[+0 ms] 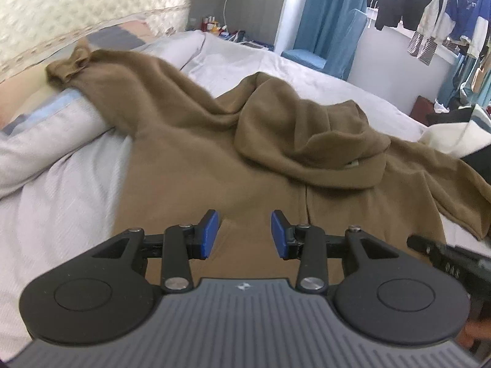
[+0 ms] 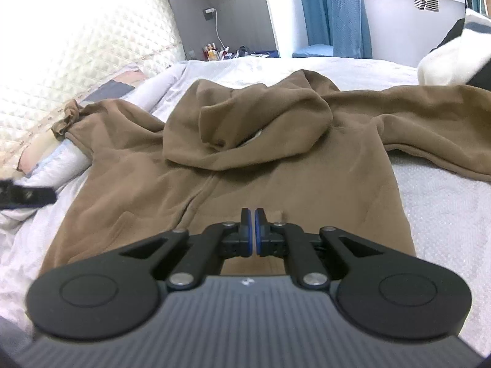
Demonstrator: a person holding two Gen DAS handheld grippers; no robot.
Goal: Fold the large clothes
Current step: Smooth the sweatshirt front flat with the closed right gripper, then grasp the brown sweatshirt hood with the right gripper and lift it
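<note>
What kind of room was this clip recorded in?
Most likely a home bedroom: a brown hoodie lies spread on a bed with a padded headboard, and clothes hang drying near blue curtains.

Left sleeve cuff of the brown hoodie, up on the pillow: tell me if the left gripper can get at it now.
Probably yes. The left gripper is open and empty, and nothing lies on the cuff or along the sleeve leading to it.
</note>
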